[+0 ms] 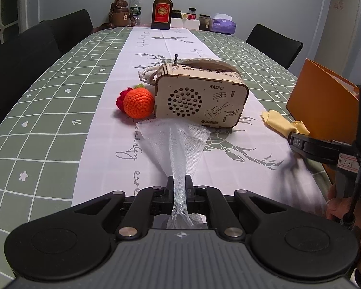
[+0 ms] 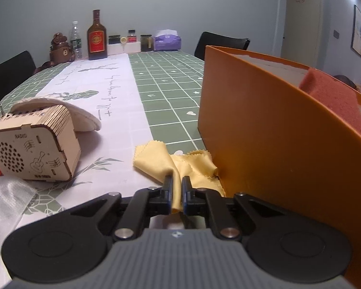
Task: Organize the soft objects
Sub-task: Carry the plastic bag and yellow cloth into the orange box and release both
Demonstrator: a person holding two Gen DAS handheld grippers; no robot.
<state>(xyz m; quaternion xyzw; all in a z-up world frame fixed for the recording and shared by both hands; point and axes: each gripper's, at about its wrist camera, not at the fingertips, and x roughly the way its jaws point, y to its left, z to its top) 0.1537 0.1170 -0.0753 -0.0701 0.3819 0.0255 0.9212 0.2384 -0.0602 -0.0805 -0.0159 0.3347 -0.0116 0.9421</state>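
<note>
My left gripper is shut on a white mesh cloth that fans out on the table toward the wooden radio. An orange crochet ball and a red crochet piece lie left of the radio. My right gripper is shut on a yellow cloth lying at the foot of the orange box. A red sponge-like pad sits inside the box. The right gripper also shows at the right of the left wrist view, with the yellow cloth.
A cream fabric piece lies behind the radio. Bottles, jars, a tissue box and a bear figure stand at the table's far end. Black chairs surround the table. The orange box stands at the right edge.
</note>
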